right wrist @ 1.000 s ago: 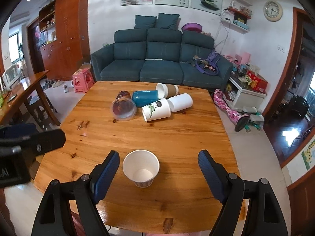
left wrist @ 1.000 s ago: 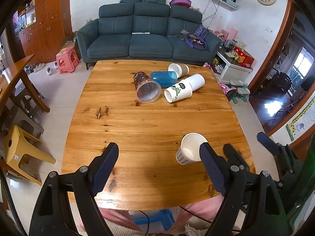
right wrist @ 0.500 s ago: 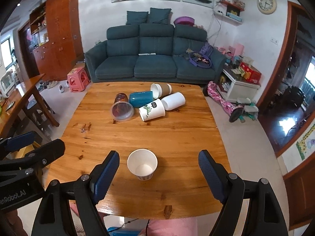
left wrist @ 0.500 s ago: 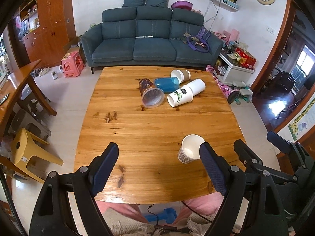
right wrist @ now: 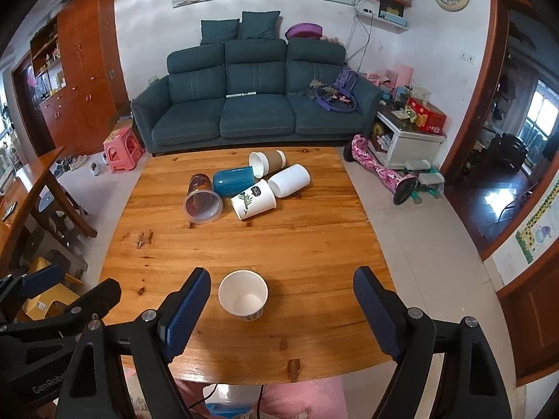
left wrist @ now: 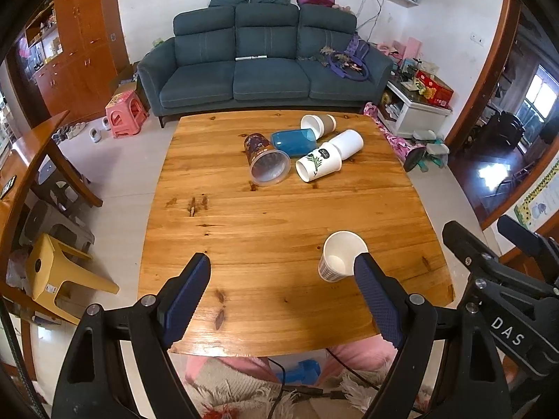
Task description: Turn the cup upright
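On the wooden tabletop (right wrist: 314,244) one white paper cup (right wrist: 243,295) already stands mouth up near the front edge. Five more lie tipped in a cluster toward the far side: a clear printed cup (right wrist: 202,199), a blue cup (right wrist: 233,181), a leaf-print cup (right wrist: 254,199), a plain white cup (right wrist: 289,181) and a brown-sleeved cup (right wrist: 267,162).

The right tool (right wrist: 281,302) is spread wide and holds nothing; so is the left tool (left wrist: 281,291).

From the right tool, the cluster lies at about 12 o'clock, well apart; from the left tool, closer to 1 o'clock. Neither tool is plainly nearer. The leaf-print cup is the closest to the right tool, its long axis running roughly 7 to 1 o'clock, mouth toward the tools. Gripping across that axis looks like the sensible approach.
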Motion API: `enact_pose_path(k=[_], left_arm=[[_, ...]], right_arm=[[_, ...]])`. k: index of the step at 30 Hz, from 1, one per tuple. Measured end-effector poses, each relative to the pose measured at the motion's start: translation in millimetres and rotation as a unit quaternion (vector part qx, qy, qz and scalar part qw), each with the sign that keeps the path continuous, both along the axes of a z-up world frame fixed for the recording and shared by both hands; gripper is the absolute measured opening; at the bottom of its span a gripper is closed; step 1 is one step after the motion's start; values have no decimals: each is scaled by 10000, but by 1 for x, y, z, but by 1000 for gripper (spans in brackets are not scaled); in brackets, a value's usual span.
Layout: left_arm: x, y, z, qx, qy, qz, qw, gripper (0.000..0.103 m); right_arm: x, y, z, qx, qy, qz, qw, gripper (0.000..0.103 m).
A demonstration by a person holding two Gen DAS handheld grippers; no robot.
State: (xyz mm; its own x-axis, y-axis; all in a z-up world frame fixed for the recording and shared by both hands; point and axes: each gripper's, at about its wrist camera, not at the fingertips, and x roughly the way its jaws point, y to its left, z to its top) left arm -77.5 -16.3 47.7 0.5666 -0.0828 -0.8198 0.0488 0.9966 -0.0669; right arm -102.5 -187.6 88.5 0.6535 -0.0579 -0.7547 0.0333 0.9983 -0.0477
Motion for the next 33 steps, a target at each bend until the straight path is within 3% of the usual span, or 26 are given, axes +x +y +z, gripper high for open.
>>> enact_pose_path(k=[33], left_arm=[[12,1,-5,21,194,73,9998,87]], right_arm=[[13,9,11,-8,129,25,9999,84]])
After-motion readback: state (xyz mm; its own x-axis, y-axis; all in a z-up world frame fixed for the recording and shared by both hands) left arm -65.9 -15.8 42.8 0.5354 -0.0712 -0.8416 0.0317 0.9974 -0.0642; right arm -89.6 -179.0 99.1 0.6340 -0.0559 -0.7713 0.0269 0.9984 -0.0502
